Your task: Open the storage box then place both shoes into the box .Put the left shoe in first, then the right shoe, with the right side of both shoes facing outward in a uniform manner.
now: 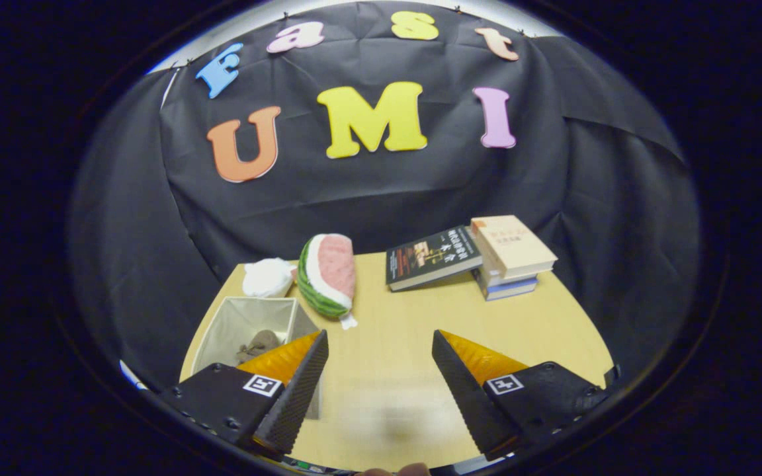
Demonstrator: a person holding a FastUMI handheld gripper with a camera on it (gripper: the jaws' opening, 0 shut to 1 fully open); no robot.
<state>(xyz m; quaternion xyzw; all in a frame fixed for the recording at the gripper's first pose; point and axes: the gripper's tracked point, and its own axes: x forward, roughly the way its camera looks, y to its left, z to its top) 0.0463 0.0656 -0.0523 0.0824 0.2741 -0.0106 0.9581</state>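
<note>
- The claw is spread wide with nothing between its fingers; it hangs above bare worktop, gripping nothing.
- The storage box, a pale fabric bin, sits near the worktop's corner, just ahead of one finger and partly hidden behind it. Its top is open: the inner walls and floor are in plain sight, so the opening step looks done.
- Inside the box lies a small brownish thing, low against the floor. It may be a shoe or part of one, but it is too small and too covered by the finger to say for certain, and its facing cannot be read.
- No second shoe can be picked out anywhere on the worktop, so I cannot tell whether one shoe or both are stowed.
- Judging by that, the task is at least past the opening; whether the left shoe alone is in, or the pair, stays uncertain.
- Beyond the box stand a watermelon-slice plush and a white soft item just beside it.
- Farther across, a dark book leans on a small stack of books, well apart from the box.
</note>
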